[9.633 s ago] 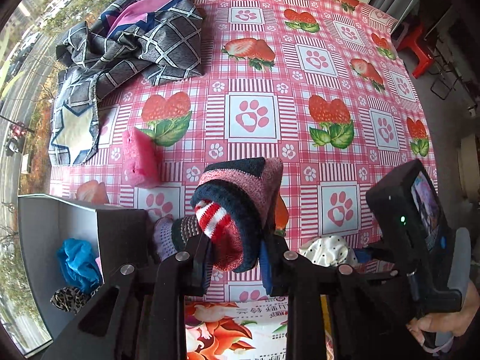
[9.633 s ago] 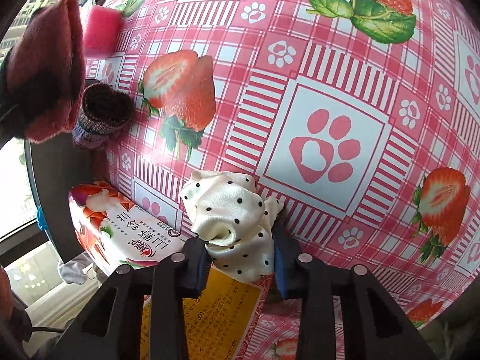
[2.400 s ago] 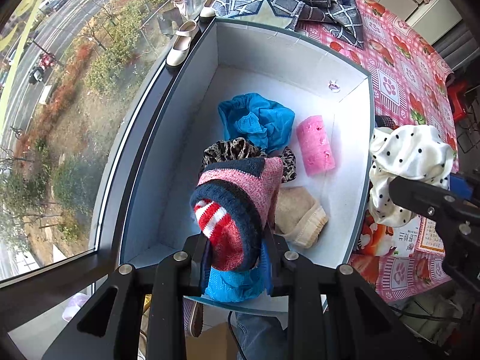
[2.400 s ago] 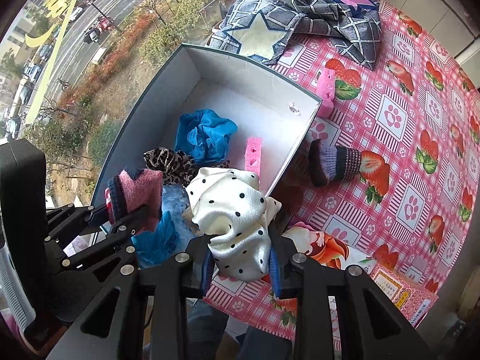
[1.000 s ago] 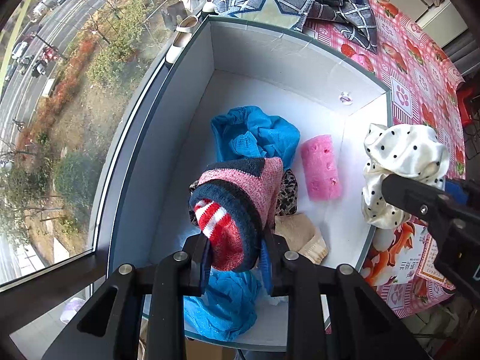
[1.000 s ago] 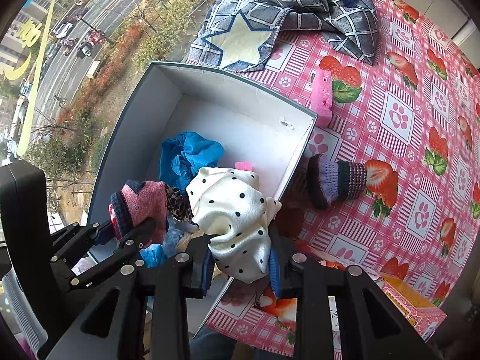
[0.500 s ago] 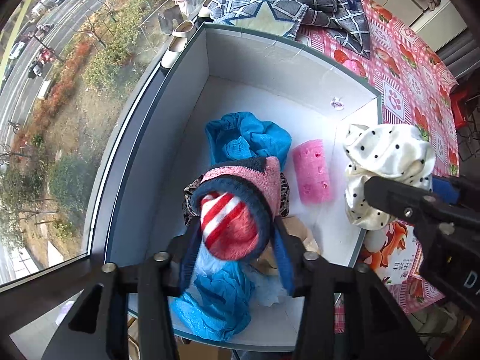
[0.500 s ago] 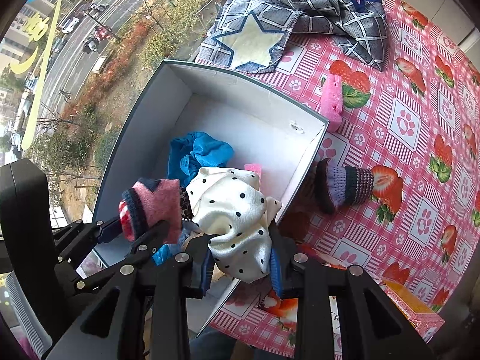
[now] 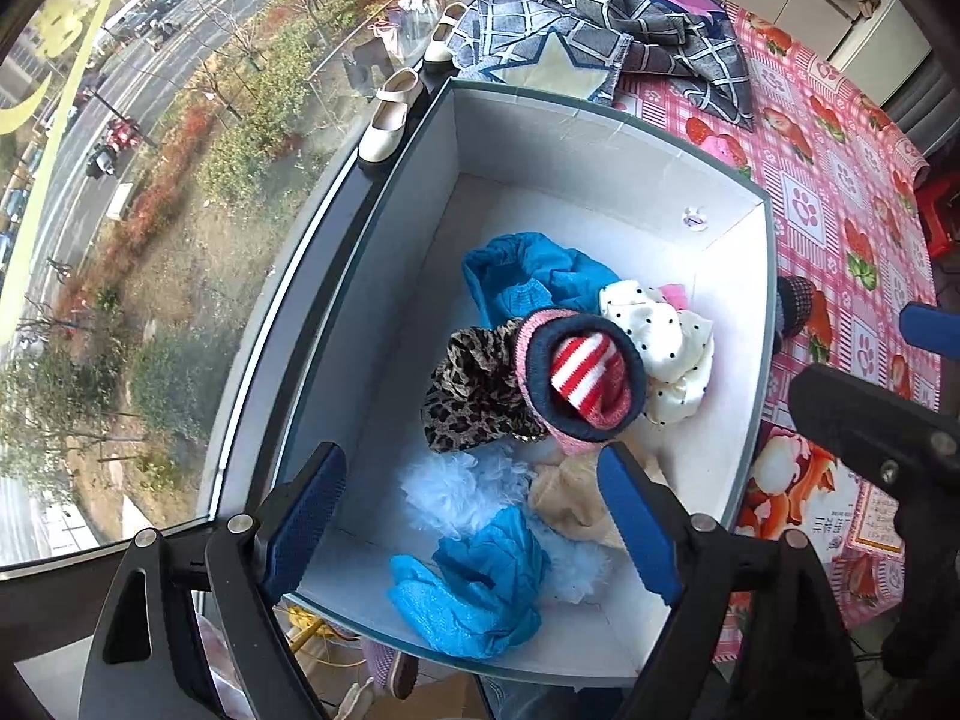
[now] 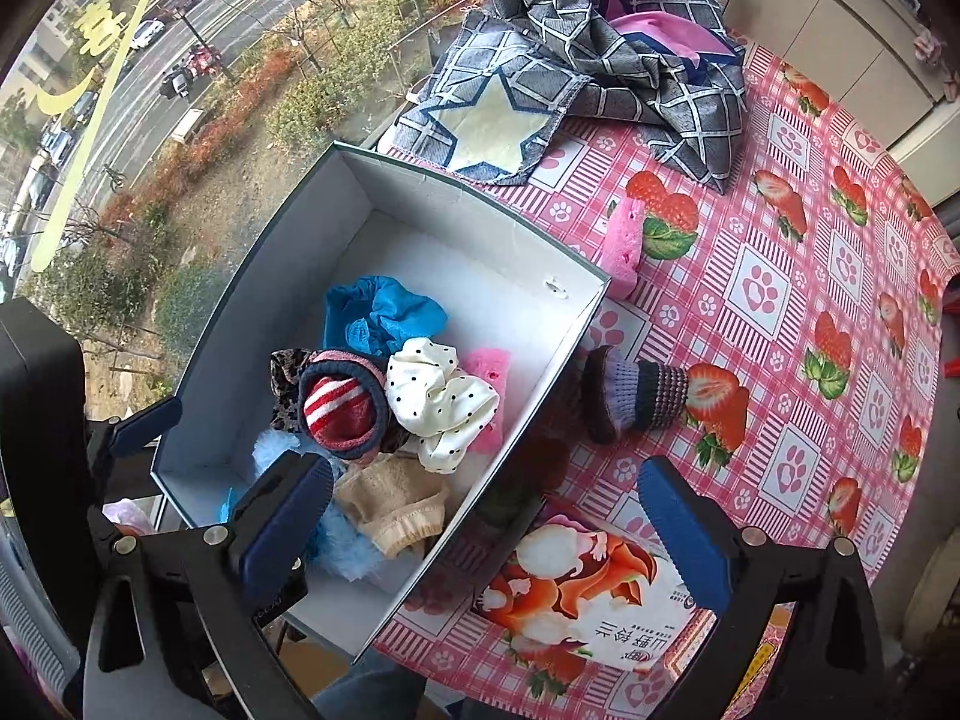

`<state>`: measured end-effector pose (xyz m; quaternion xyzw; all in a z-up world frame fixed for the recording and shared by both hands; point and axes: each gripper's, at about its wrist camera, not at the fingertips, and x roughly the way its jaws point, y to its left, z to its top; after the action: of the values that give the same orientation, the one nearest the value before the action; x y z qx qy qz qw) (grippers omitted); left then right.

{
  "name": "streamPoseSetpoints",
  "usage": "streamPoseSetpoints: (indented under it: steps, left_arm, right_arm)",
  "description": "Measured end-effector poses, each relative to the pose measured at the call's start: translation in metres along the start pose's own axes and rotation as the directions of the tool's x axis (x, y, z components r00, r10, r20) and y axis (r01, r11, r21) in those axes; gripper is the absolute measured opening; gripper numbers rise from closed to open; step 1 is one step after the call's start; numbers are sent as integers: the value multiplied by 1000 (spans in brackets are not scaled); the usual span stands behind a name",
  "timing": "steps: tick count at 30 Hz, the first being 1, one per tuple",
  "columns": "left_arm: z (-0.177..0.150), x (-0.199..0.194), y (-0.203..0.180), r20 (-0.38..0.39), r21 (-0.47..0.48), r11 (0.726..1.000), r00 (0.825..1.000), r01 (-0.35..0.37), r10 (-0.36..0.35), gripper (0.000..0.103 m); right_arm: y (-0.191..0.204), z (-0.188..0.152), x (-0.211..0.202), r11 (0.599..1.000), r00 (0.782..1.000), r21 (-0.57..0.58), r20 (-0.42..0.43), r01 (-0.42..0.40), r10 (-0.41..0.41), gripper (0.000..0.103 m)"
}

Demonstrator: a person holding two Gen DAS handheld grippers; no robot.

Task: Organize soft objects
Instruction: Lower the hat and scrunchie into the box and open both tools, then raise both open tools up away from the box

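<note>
Left wrist view: knit sock roll [image 9: 579, 381], pink w/ navy cuff and red-white striped core, lies in the white box [image 9: 606, 168] on top of a leopard-print cloth [image 9: 474, 387], touching the polka-dot cloth [image 9: 666, 345] beside it. Left gripper [image 9: 474, 519] jaws have just been opening, now wide apart, nothing between them; sock roll sits clear beyond the tips.

Right wrist view: polka-dot cloth [image 10: 441, 399], cream w/ black dots, crumpled, rests in the box [image 10: 474, 222] btw. sock roll [image 10: 342, 405] and a pink sponge [image 10: 489, 369]. Right gripper [image 10: 486, 525] jaws have just been opening, spread wide, empty; cloth lies beyond them, nearer the left-hand jaw. Another sock [image 10: 636, 393] lies on the bench [image 10: 798, 276] outside the box.
</note>
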<state>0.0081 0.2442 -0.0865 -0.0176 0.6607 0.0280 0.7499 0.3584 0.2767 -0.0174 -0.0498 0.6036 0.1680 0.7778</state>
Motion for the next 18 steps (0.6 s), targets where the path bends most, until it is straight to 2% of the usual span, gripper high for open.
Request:
streamPoseSetpoints:
  steps: [9, 18]
  left_arm:
    - [-19, -13, -12, -2, 59, 998, 1000, -17, 17, 88]
    - [-20, -24, -13, 22, 88, 996, 999, -28, 26, 88]
  right_arm:
    - [-1, -17, -10, 999, 1000, 32, -13, -26, 27, 103]
    - [4, -22, -23, 999, 1000, 46, 9, -30, 30, 103]
